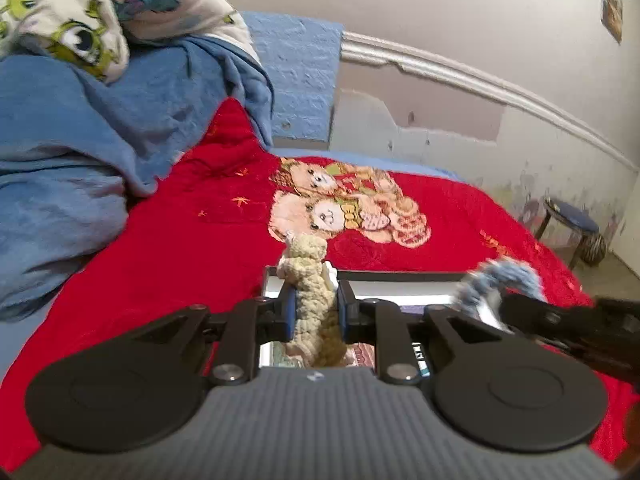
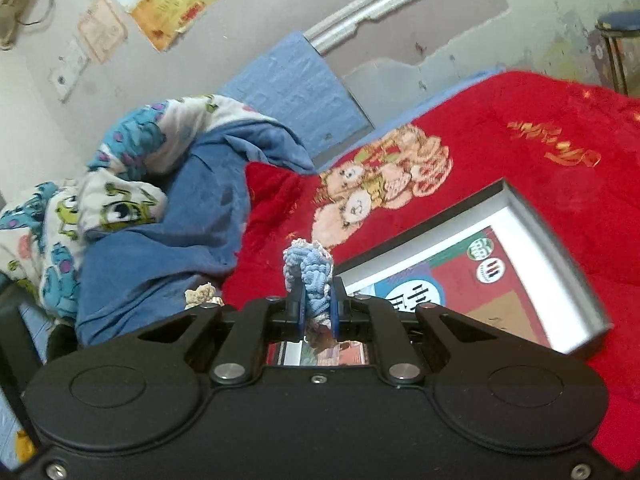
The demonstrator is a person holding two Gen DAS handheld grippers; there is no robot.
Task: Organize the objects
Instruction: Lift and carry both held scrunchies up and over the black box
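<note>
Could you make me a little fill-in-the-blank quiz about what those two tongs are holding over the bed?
1. The left tongs grip a crocheted piece of ____ yarn.
2. The right tongs pinch a crocheted piece of light ____ yarn.
3. The bedspread with the teddy-bear picture is ____.
4. Below the tongs lies a shallow open ____ with a silver rim.

Missing words: beige; blue; red; box

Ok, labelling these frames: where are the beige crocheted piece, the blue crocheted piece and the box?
beige crocheted piece [image 1: 310, 276]: left wrist view, its upper part.
blue crocheted piece [image 2: 310, 276]: right wrist view, its middle.
box [image 2: 560, 256]: right wrist view, its grey side wall.
</note>
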